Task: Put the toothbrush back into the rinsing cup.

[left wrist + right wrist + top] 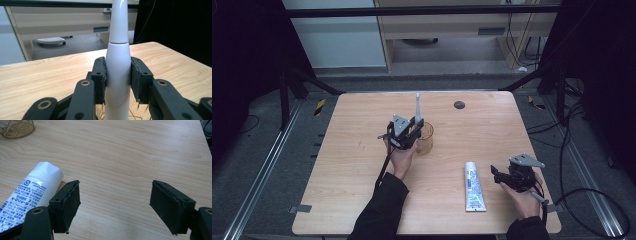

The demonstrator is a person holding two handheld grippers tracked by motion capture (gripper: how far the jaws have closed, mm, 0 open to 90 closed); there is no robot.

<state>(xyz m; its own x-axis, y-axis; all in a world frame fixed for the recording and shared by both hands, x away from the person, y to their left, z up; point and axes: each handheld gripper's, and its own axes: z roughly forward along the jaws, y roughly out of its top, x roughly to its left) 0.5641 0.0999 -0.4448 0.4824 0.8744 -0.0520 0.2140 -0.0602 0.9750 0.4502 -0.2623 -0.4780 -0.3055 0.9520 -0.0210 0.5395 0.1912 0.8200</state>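
A white electric toothbrush [118, 72] stands upright between the pads of my left gripper [117, 77], which is shut on its handle. From above, that toothbrush [417, 107] rises beside an amber glass cup [426, 138], with the left gripper [404, 131] just left of the cup's rim. A white toothpaste tube [473, 186] lies flat on the table, cap toward the far side. My right gripper [499, 176] rests to the right of the tube, open with nothing between its pads. In the right gripper view the tube's cap [46, 176] lies beside the left pad of that gripper [115, 205].
The wooden table [362, 150] carries a small dark round spot [459, 104] near its far edge. The cup's base [16, 128] shows at the top left of the right gripper view. Cables and black frame posts surround the table.
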